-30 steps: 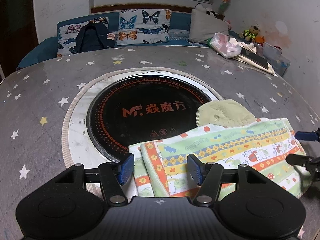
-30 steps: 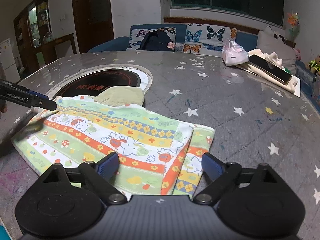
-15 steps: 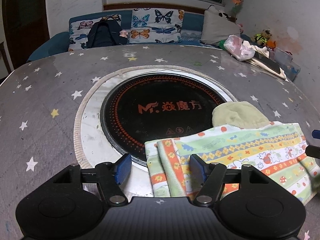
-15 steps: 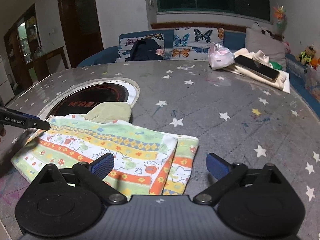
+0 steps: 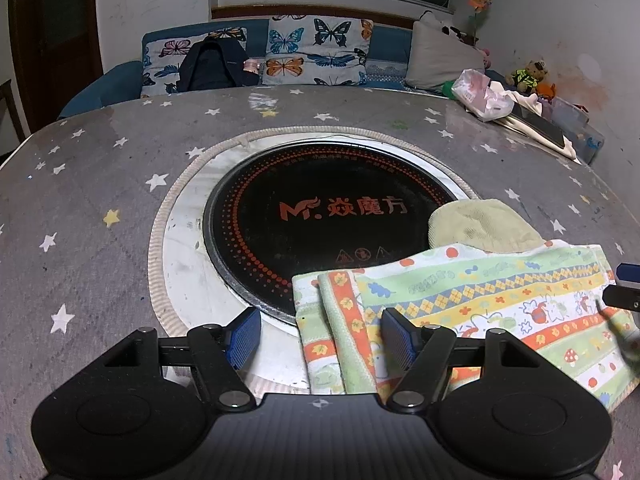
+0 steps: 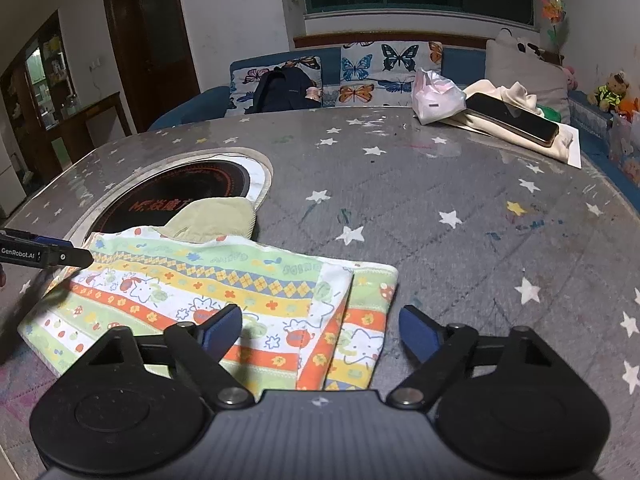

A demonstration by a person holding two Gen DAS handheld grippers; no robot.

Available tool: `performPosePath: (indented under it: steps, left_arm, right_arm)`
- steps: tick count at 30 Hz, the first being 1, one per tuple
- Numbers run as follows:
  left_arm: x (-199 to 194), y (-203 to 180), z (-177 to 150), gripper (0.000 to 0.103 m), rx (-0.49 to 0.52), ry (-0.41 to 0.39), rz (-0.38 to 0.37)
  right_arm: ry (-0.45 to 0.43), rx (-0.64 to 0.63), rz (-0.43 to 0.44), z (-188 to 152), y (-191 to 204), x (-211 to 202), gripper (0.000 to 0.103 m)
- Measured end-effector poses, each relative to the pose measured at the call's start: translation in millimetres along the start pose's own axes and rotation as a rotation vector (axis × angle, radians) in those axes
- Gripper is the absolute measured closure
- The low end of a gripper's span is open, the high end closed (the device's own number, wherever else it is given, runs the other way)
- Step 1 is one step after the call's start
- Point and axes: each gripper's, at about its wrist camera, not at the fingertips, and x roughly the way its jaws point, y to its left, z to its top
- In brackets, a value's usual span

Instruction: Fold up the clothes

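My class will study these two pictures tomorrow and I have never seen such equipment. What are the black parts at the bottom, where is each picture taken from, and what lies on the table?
Each picture comes from a camera on a hand-held two-finger gripper, looking along its fingers. The left gripper stands open over one end of a folded patterned cloth. The right gripper is over the other end, its jaws closing but not yet pressing it. Nothing is held. The star-print table also carries a built-in cooktop, a pale green cloth, a phone and a plastic bag.
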Motion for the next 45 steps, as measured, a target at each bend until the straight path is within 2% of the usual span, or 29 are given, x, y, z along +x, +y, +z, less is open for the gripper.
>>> performPosePath:
  steps: [5,12,25,32,35,37,39,43,44,45]
  left_arm:
    - [0.2,0.2,-1.5,0.039,-0.001,-0.003,-0.009]
    - [-1.3,0.6,-1.9,0.053,-0.004,-0.003,-0.039]
    - [-3.1,-0.1,-2.1,0.052,-0.014,-0.007,-0.04]
    - [-1.4,-3.5,-3.7,0.054,-0.005,-0.009,-0.045]
    - [-1.0,-5.7,-4.5,0.062,-0.005,-0.007,-0.058]
    - [-0.5,-7.4,-5.2,0.075,-0.007,-0.004,-0.075]
    - [-0.2,-8.9,-5.7,0.078,-0.009,-0.002,-0.088]
    - [-3.3,-6.8,-6.1,0.074,-0.019,-0.003,-0.07]
    - [-4.4,-6.8,-6.8,0.071,-0.016,-0.005,-0.059]
    - [-5.4,-6.8,-7.5,0.063,-0.013,-0.008,-0.048]
  right_arm:
    - [0.008,0.011,0.0,-0.4,-1.6,1.9,0.021]
    - [0.014,0.016,0.001,-0.9,-2.4,4.7,0.024]
    - [-0.001,0.044,-0.006,-1.0,-8.3,3.8,0.034]
    - [-0.003,0.042,-0.01,-0.9,-7.6,4.9,0.036]
    - [-0.003,0.04,-0.002,-1.0,-5.5,5.7,0.04]
    - [-0.003,0.038,0.008,-0.9,-3.9,6.1,0.051]
    - [-0.003,0.041,0.018,-0.6,-2.4,6.4,0.057]
    - [-0.001,0.047,0.021,0.0,-4.5,6.2,0.058]
    - [0.0,0.048,0.022,0.0,-5.4,6.0,0.058]
    - [0.0,0.049,0.019,0.0,-6.3,5.9,0.058]
